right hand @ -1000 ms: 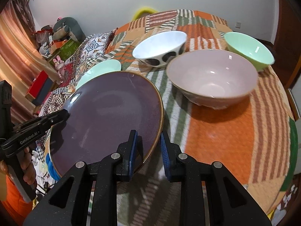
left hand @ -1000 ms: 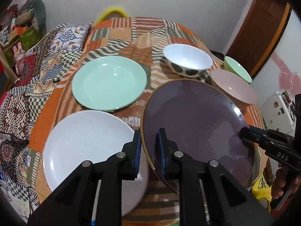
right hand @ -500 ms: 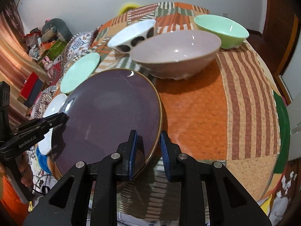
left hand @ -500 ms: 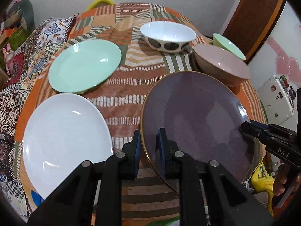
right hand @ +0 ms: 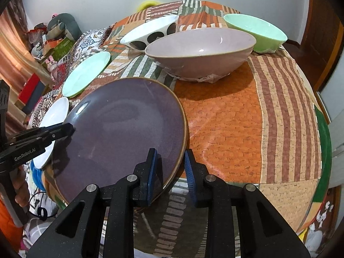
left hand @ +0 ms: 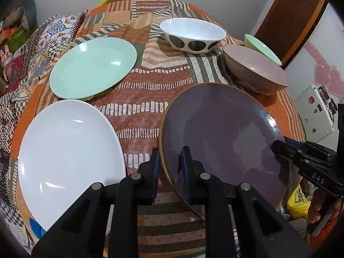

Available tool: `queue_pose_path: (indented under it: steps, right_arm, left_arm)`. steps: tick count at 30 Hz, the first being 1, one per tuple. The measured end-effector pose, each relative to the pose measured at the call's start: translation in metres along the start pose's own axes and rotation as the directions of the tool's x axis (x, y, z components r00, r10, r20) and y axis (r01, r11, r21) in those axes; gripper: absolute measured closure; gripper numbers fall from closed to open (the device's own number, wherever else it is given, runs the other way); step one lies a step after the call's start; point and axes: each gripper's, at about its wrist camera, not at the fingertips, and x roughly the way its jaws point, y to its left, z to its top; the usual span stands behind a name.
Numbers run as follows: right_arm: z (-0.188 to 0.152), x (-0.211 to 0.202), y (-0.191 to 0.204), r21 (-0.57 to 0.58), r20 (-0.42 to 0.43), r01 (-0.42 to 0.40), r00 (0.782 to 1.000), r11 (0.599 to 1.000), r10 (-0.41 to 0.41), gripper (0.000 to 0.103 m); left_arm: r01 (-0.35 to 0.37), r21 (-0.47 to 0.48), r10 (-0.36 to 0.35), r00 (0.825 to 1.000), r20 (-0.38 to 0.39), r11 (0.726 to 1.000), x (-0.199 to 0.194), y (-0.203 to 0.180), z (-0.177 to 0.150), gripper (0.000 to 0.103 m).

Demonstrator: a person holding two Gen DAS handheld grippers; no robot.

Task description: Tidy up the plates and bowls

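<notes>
Near rim of purple plate [left hand: 225, 133] is hidden behind the gripper linkage in both wrist views. Green bowl [left hand: 263, 48] is mostly blocked by pink bowl [left hand: 255, 71] in the left view. White plate [right hand: 52, 118] is partly covered by the left gripper [right hand: 64, 131] in the right view. Both holding hands are cut off at the frame edges. Far-left clutter is too small to be identified.

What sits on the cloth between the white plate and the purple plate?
Nothing but bare patterned tablecloth. In the left wrist view, the white plate and the purple plate lie apart with only that strip of cloth between them.
</notes>
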Motion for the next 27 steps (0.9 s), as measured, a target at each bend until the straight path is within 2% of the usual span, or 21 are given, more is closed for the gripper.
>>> queue_pose_path:
  steps: [3,11,13,14,15,18,22,27]
  right_arm:
    - [0.0,-0.001,-0.001,0.006,0.005,0.004,1.0,1.0,-0.004,0.076]
    - [-0.002,-0.014,-0.004,0.0,0.039,0.069,0.997,0.998,-0.069,0.068]
    - [-0.001,-0.022,-0.001,-0.01,0.076,0.116,0.99,0.993,-0.115,0.058]
    - [-0.001,-0.027,0.001,-0.016,0.102,0.143,0.985,0.99,-0.141,0.049]
    - [0.0,-0.033,0.004,-0.025,0.134,0.178,0.976,0.984,-0.174,0.039]
    - [0.004,-0.053,0.015,-0.045,0.24,0.258,0.941,0.965,-0.24,0.021]
    - [0.013,-0.073,0.026,-0.047,0.321,0.26,0.918,0.964,-0.232,0.017]
    - [0.022,-0.085,0.051,-0.09,0.391,0.199,0.908,0.976,-0.149,0.002]
  left_arm:
    - [-0.043,0.011,0.043,0.998,0.037,0.999,-0.007,0.002,0.001,0.085]
    - [-0.049,0.007,0.049,0.996,0.081,0.999,-0.029,0.009,0.003,0.085]
    - [-0.05,0.01,0.049,0.994,0.101,0.999,-0.037,0.009,0.002,0.085]
    - [-0.052,0.011,0.05,0.993,0.111,0.999,-0.041,0.009,0.003,0.083]
    - [-0.053,0.011,0.052,0.991,0.124,0.999,-0.047,0.009,0.003,0.083]
    - [-0.056,0.009,0.054,0.985,0.161,0.998,-0.063,0.011,0.004,0.082]
    - [-0.064,0.001,0.063,0.975,0.215,0.998,-0.086,0.017,0.006,0.082]
    - [-0.109,-0.012,0.108,0.953,0.283,0.994,-0.119,0.032,0.001,0.082]
